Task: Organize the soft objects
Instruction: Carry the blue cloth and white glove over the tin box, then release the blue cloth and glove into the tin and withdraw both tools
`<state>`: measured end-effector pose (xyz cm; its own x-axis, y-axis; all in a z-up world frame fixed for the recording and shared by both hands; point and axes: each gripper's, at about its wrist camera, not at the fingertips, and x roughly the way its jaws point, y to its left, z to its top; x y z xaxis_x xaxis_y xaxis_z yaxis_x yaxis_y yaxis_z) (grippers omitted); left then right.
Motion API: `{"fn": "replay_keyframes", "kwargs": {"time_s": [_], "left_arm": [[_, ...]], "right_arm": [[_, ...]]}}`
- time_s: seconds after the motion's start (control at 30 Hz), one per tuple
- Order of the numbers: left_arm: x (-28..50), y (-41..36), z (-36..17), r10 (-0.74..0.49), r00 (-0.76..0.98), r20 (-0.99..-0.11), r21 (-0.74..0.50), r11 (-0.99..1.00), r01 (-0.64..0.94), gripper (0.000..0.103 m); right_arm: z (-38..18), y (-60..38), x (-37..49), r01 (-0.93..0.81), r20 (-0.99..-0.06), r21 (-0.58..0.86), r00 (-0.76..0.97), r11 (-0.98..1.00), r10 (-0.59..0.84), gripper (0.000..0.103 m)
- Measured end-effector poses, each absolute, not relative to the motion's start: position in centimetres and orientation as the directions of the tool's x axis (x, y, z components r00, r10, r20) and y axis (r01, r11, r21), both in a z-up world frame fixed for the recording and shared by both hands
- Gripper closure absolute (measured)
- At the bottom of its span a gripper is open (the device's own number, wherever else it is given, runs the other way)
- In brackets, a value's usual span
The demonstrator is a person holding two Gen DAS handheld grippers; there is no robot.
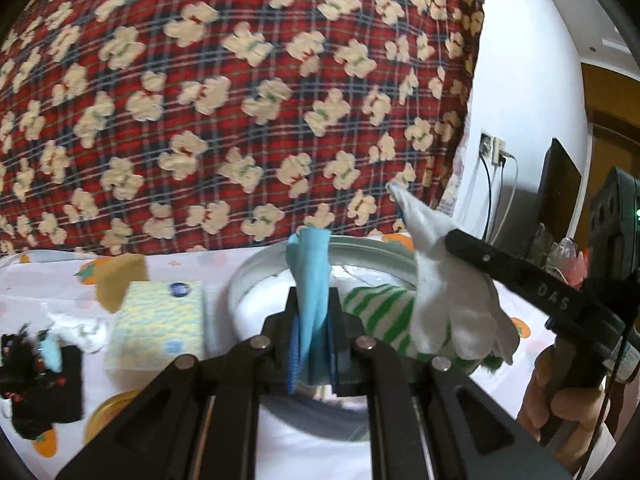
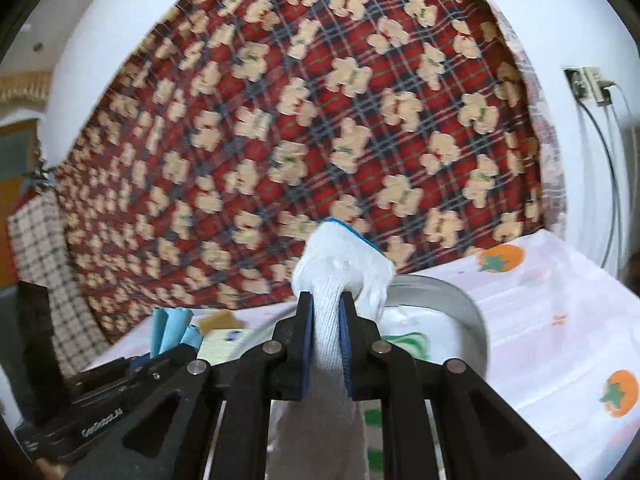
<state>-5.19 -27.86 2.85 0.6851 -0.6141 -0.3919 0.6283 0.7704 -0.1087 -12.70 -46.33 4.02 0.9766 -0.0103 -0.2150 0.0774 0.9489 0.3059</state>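
White knit cotton, a work glove [image 2: 344, 276] with a blue-trimmed cuff, sits clamped in our right gripper [image 2: 326, 344], fingers dangling over the round white metal basin [image 1: 248, 280]. Our left gripper [image 1: 312, 344] is closed on a light blue cloth [image 1: 310, 280], pinched at mid-length so both ends hang free. We hold both above the basin, which already contains a green-and-white striped sock [image 1: 376, 312], so we judge it to be the collecting place. On the desk's orange-fruit printed cover [image 2: 560, 320] wait a yellow-patterned tissue pack [image 1: 160, 324], a tan sponge [image 1: 120, 280] and a black sock [image 1: 36, 384], well apart from the basin.
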Motion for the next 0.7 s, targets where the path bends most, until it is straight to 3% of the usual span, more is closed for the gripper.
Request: {"fn": "replay_keyframes", "kwargs": {"time_s": [0.6, 0.7], "left_arm": [[-2.3, -33.6, -0.7, -0.567, 0.657, -0.497, -0.087, 0.786, 0.612, 0.094], [-2.5, -33.5, -0.8, -0.538, 0.683, -0.494, -0.059, 0.804, 0.592, 0.079]], "right_arm": [[1.2, -48.0, -8.5, 0.205, -0.389, 0.209, 0.915, 0.956, -0.111, 0.089], [1.1, -48.2, -8.7, 0.192, -0.376, 0.247, 0.922, 0.95, -0.089, 0.083]]}}
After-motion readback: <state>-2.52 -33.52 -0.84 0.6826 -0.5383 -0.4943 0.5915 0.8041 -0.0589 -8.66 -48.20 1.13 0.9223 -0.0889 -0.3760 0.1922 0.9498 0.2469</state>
